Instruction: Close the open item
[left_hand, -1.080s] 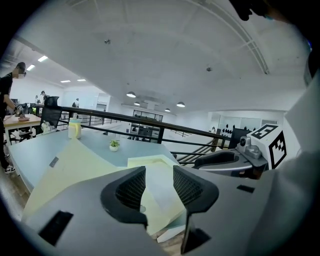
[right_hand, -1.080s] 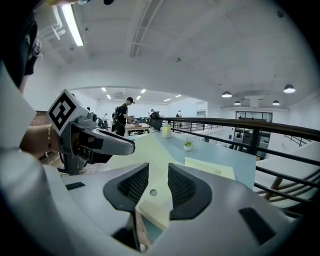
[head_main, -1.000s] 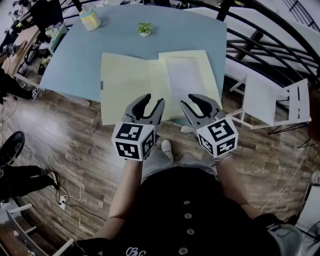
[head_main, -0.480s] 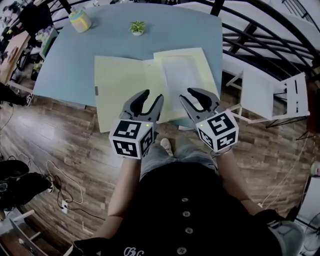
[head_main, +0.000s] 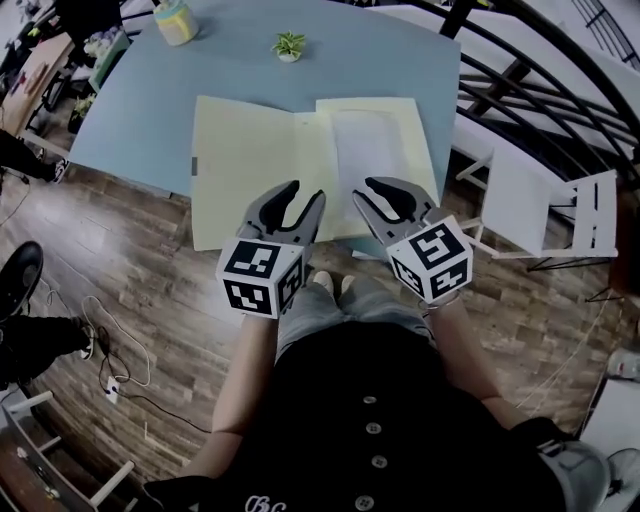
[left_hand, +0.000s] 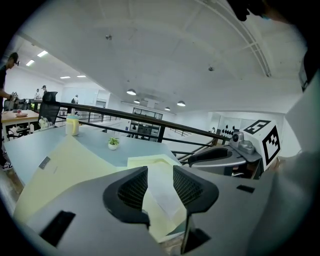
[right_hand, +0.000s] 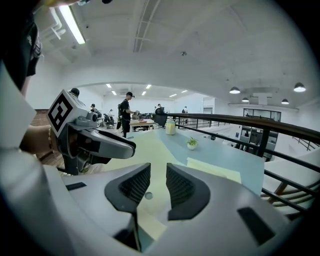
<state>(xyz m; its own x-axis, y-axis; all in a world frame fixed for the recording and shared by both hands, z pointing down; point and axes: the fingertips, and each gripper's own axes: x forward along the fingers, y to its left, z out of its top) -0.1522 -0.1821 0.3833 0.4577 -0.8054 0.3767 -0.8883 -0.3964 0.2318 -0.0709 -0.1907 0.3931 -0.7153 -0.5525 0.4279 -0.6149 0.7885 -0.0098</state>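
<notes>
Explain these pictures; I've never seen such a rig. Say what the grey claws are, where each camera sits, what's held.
A person holds a grey two-jaw gripper in each hand: left gripper, right gripper. One picture looks down from a head camera; two look along each gripper's jaws. On the blue-grey table lies an open pale yellow paper folder with a white sheet inside, beyond it a small potted plant. Both are open, nothing between the jaws; the right jaws have just been closing slightly.
</notes>
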